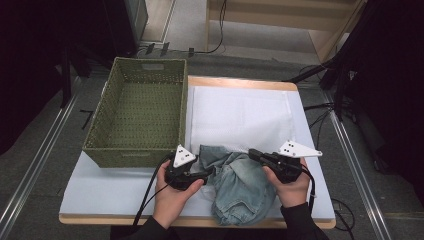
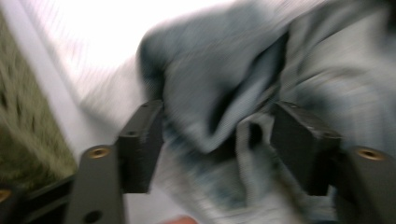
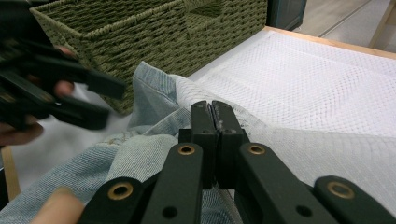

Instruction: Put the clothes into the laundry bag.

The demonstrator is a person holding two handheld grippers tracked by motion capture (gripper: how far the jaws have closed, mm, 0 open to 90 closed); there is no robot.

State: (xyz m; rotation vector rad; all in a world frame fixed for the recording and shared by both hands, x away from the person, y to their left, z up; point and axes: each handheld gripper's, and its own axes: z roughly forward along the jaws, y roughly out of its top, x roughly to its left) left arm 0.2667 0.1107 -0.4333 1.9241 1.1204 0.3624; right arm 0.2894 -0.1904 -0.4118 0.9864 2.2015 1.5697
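A crumpled light-blue denim garment (image 1: 240, 185) lies at the table's near edge, between my two grippers. My left gripper (image 1: 210, 172) sits at the garment's left side. In the blurred left gripper view its jaws stand apart, and the left gripper (image 2: 217, 140) is open with a loose fold of the denim garment (image 2: 210, 93) between them. The right gripper view also shows the left gripper (image 3: 100, 100) with its jaws spread. My right gripper (image 1: 252, 152) is at the garment's far right edge. There the right gripper (image 3: 212, 106) is shut on a raised ridge of the denim garment (image 3: 140, 158).
A green woven basket (image 1: 132, 150), with nothing in it, stands at the table's far left, close behind the left gripper. A white mesh cloth (image 1: 240, 115) covers the table (image 1: 110, 190) behind the garment. Cables and dark stands lie on the floor around the table.
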